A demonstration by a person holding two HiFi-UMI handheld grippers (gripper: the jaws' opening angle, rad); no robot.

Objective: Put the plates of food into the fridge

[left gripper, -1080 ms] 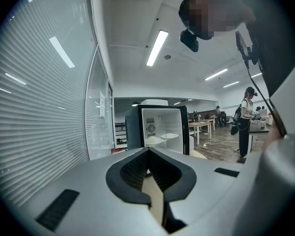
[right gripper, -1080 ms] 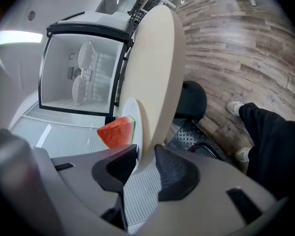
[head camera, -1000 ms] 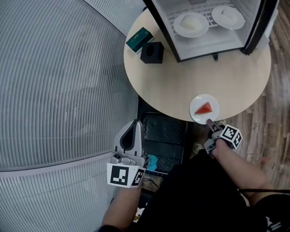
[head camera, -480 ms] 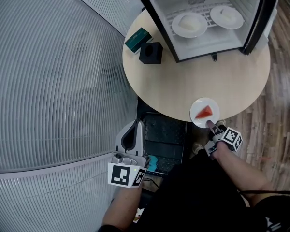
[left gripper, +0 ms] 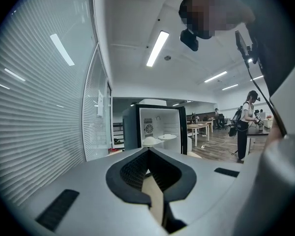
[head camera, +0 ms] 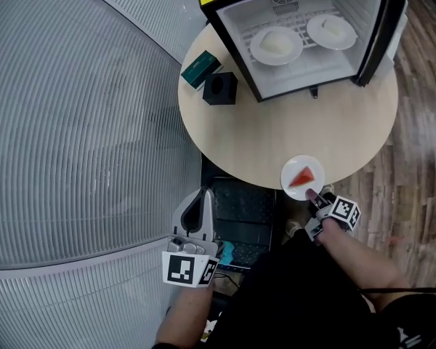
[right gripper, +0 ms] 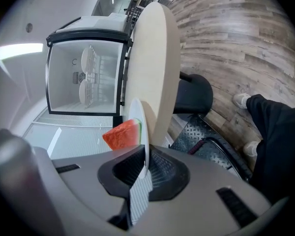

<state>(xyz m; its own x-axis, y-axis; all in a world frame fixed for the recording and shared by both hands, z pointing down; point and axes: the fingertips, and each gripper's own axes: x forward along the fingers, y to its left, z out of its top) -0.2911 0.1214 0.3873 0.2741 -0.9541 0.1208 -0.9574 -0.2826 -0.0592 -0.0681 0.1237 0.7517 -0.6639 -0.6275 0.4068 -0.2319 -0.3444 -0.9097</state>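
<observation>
Closing on the near rim of the watermelon plate [head camera: 303,167], the right gripper [head camera: 314,195] is seen with the rim pinched between its jaws.
The plate is set at the round table's [head camera: 276,129] near edge, and the watermelon wedge [head camera: 302,178] is laid diagonally, rind away from the jaws. Three plates are counted; two [head camera: 276,45] [head camera: 332,31] are shelved in the open fridge [head camera: 225,20], their pale food unidentifiable. The left gripper [head camera: 202,198] is held with jaws together, empty.
</observation>
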